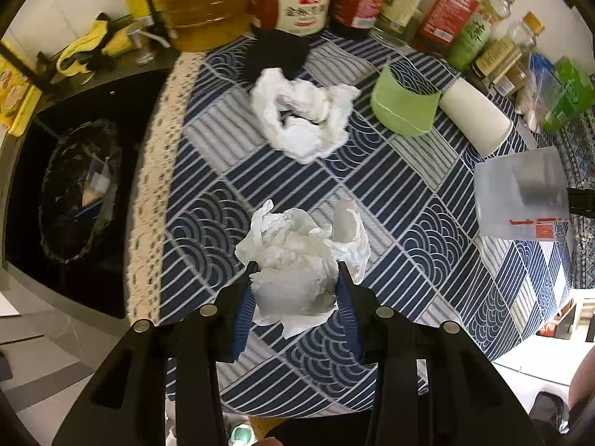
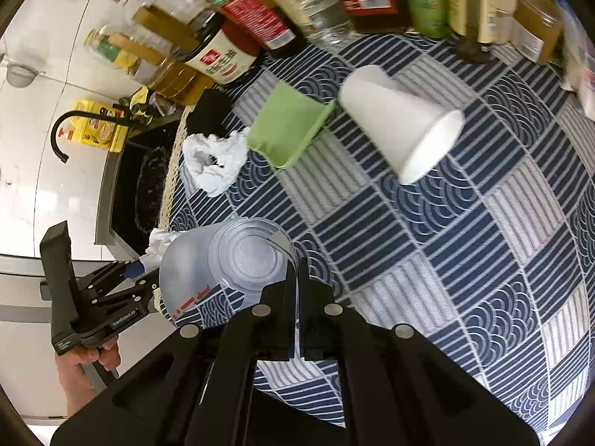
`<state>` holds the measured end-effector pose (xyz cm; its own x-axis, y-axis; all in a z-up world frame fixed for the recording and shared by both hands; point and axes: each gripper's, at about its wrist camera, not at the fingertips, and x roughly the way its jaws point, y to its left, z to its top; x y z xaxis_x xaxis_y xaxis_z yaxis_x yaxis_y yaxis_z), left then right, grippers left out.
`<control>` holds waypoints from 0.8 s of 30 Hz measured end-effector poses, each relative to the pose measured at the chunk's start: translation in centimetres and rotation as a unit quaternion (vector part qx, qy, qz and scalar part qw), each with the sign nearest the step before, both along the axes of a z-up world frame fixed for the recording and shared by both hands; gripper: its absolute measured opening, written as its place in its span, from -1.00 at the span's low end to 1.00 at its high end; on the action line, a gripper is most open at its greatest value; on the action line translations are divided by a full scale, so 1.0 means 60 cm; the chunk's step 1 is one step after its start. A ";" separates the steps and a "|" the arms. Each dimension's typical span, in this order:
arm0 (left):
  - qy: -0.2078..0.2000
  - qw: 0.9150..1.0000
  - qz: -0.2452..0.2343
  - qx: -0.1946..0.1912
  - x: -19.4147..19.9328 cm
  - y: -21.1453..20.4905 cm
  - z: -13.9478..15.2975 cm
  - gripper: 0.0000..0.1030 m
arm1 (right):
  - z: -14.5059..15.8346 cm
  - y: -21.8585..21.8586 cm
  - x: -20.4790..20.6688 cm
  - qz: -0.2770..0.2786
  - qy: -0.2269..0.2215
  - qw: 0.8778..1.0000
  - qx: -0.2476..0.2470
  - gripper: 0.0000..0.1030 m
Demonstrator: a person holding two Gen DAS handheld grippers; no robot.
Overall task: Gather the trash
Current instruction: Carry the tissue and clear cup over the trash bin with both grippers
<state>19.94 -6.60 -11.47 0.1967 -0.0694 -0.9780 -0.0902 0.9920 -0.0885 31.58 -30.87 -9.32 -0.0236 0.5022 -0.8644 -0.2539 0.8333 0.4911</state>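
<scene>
Left of the blue-and-white patterned tablecloth [image 1: 390,193], a black-lined bin [image 1: 78,189] sits below. The left gripper [image 1: 297,271] is clamped on a crumpled white paper wad [image 1: 297,260] above the cloth's near edge. A second white tissue wad [image 1: 301,115], a green paper cup [image 1: 403,106] and a white paper cup [image 1: 472,115] lie on the cloth. The right gripper [image 2: 297,271] pinches the rim of a clear plastic cup [image 2: 230,256].

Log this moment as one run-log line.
left gripper: shut on crumpled tissue | right gripper: shut on clear plastic cup | still on tablecloth: second tissue, green cup, white cup
</scene>
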 end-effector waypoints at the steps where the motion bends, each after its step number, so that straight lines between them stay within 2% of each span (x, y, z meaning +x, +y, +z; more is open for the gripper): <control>1: -0.002 1.000 0.002 -0.001 0.002 0.003 -0.001 -0.25 | 0.001 0.007 -0.002 0.002 -0.001 1.000 -0.001 -0.97; 7: -0.013 1.000 0.006 -0.009 -0.021 0.059 0.009 -0.25 | 0.004 0.078 -0.015 0.009 -0.002 1.000 -0.007 -0.97; 24: -0.037 0.999 0.020 -0.029 -0.049 0.303 0.020 -0.25 | 0.022 0.333 -0.050 0.014 -0.003 1.000 -0.013 -0.97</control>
